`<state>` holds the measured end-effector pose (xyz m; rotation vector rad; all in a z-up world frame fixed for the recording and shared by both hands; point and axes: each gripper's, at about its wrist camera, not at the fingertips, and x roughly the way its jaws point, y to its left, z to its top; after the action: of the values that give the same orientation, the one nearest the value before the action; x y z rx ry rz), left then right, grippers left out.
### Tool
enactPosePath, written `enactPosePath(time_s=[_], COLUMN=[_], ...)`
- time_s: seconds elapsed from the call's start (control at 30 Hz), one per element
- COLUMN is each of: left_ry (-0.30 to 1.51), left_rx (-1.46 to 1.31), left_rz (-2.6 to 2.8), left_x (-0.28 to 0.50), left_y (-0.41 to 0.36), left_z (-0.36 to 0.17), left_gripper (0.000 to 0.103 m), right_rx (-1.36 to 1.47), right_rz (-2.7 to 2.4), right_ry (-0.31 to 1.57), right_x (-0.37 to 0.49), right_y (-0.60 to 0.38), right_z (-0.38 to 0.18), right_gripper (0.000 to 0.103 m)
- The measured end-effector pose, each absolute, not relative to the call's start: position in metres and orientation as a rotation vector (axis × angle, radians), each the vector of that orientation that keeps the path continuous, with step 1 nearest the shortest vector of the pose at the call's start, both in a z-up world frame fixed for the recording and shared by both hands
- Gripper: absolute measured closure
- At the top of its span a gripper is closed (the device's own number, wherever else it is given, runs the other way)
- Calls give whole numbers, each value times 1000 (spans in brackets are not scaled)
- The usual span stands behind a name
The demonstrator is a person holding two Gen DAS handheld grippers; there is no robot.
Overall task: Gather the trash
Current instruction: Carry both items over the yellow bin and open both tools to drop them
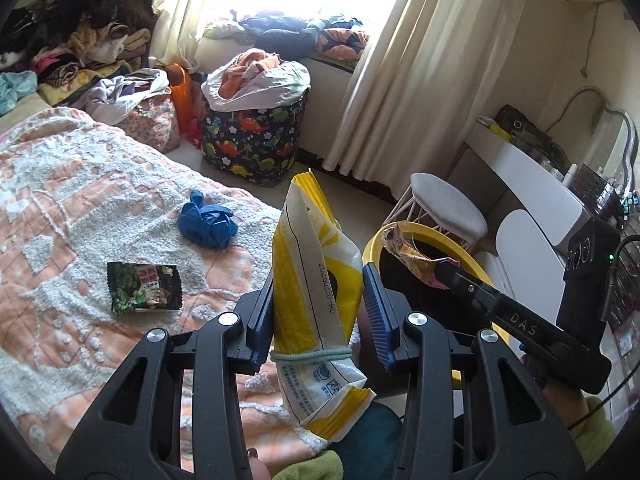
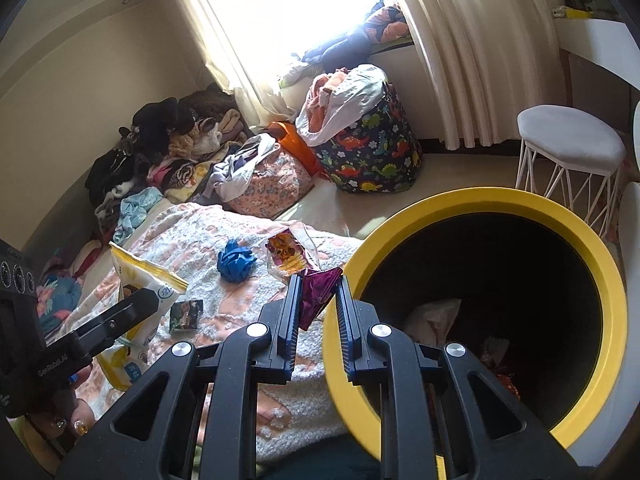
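My left gripper (image 1: 318,300) is shut on a yellow and white snack bag (image 1: 312,280) tied with a green band, held upright over the bed edge. My right gripper (image 2: 318,304) is shut on a purple snack wrapper (image 2: 318,290) at the left rim of the yellow bin (image 2: 500,200); it also shows in the left wrist view (image 1: 408,256), held over the bin (image 1: 372,248). A dark green wrapper (image 1: 144,286) and a crumpled blue glove (image 1: 206,220) lie on the bed. The bin holds some trash (image 2: 432,316).
The bed has a pink and white blanket (image 1: 80,200). A dinosaur-print laundry basket (image 1: 252,140), bags and piled clothes (image 1: 72,40) stand by the window. A white stool (image 2: 568,140) and a white desk (image 1: 528,176) stand right of the bin.
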<state>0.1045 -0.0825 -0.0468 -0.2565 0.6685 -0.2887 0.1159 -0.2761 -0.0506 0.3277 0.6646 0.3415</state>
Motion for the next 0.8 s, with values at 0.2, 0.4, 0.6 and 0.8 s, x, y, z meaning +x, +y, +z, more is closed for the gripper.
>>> enactPosePath(time_s=[0.2, 0.4, 0.6, 0.8], left_ry=[666, 664, 666, 668], left_rx=[-234, -210, -192, -177], left_rz=[-322, -358, -384, -410], left_x=[105, 103, 102, 102], left_y=[-98, -115, -128, -139], left_z=[-44, -42, -42, -43], left_gripper=[70, 70, 70, 70], right_rx=[362, 373, 393, 410], right_rz=[299, 256, 222, 182], right_ry=[658, 647, 635, 621], right_x=[119, 118, 120, 118], right_y=[-295, -310, -324, -340], right_z=[-53, -54, -53, -53], right_gripper=[86, 86, 86, 86])
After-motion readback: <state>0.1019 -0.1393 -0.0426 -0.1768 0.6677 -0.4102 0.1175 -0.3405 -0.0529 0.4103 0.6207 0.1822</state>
